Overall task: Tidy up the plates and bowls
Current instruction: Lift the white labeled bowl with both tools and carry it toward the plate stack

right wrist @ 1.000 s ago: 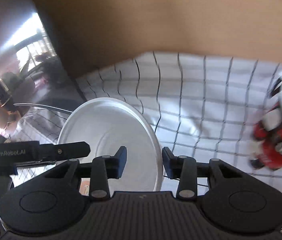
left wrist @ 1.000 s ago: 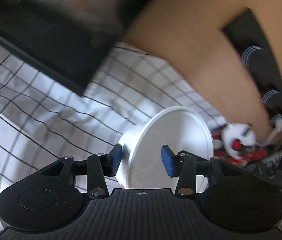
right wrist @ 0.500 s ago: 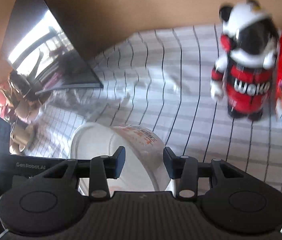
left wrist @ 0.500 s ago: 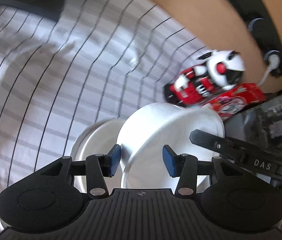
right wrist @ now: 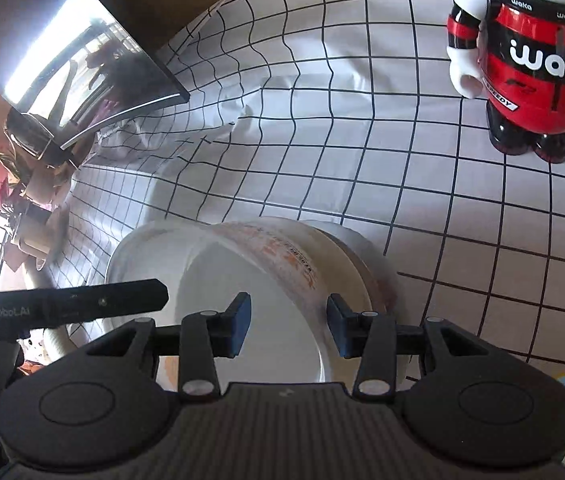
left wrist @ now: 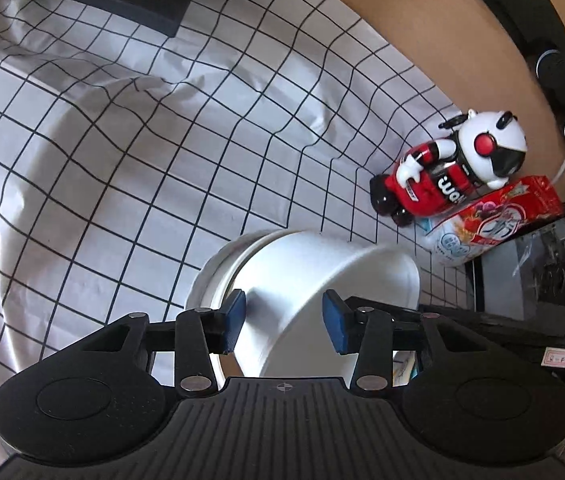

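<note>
A white bowl (left wrist: 322,272) with orange print on its wall (right wrist: 290,256) hangs tilted over a white plate (left wrist: 212,276) on the checked cloth. In the right wrist view I look into the bowl, and the plate's rim (right wrist: 346,238) shows behind it. My right gripper (right wrist: 288,322) is shut on the bowl's wall, with one pad inside and one outside. From the other side, my left gripper (left wrist: 282,320) straddles the bowl's outer wall. Its jaws are closing, and only the left pad (left wrist: 234,316) looks close to the bowl.
A red, black and white toy figure (left wrist: 454,176) (right wrist: 530,64) stands at the right, next to a red snack packet (left wrist: 498,216). A dark glossy panel (right wrist: 74,60) lies at the far left on the wrinkled checked cloth (left wrist: 122,160). A black appliance (left wrist: 542,272) sits at the right edge.
Both grippers swung away from the dark panel toward the toy and sank. The bowl travelled with them and now hangs over the plate. The left jaws have narrowed a little.
</note>
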### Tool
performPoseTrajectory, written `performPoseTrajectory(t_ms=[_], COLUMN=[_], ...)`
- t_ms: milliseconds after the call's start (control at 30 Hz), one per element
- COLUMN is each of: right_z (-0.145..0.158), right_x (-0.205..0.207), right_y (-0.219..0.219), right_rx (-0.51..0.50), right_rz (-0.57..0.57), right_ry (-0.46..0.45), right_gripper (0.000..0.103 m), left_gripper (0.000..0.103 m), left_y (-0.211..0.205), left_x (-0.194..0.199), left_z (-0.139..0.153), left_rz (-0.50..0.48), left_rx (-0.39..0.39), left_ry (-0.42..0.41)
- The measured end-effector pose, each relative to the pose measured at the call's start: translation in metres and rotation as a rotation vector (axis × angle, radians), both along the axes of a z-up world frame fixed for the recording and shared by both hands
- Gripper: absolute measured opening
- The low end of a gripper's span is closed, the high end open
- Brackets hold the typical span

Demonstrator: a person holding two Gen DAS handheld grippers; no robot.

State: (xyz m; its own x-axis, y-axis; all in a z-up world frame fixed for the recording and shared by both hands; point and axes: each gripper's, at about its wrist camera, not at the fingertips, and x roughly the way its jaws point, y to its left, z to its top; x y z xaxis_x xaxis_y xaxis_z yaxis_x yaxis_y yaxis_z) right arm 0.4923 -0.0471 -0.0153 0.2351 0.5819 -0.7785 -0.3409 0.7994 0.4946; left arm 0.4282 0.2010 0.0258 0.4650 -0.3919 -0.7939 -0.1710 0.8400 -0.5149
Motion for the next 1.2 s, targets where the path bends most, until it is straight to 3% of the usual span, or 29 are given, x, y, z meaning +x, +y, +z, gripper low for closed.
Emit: performPoseTrajectory(t_ms=[300,700,867,1000,1100,1200], right_z=[0.038,0.014,0.036,0.063,0.073,0.074], right_x=[-0.003,-0.003,-0.015,-0.026,-0.036,-0.042], right_y=[0.0,0.007,-0.018,-0.048,-0.067,-0.075], right_rx=[-0.049,-0.08,-0.041,-0.074,-0.114,-0.114], right_rz=[-0.019,0.012,-0.031,-0.076,-0.112,-0.11], right_ry=[-0.215,-0.17,-0.254,-0.357,-0.402,-0.406], right_gripper=[0.043,0.039,0.039,0.04,0.044,0.044], left_gripper=[0.041,0.036,0.036,0.036,0.036,0.036], left_y=[-0.003,-0.001,-0.012,-0.03,-0.037,-0.029], left_x=[0.016,0.02,0.013,0.011,0.015,0.016], left_z=[0.005,-0.015,0.012,0.042,0.046,0.032], left_rz=[-0.008,-0.032,-0.043,-0.078,-0.104,-0.099], left_rx=[0.059,0.113,0.178,0.24,0.269,0.261], left_ry=[-0.046,-0.027,-0.112,-0.217,-0.226,-0.187])
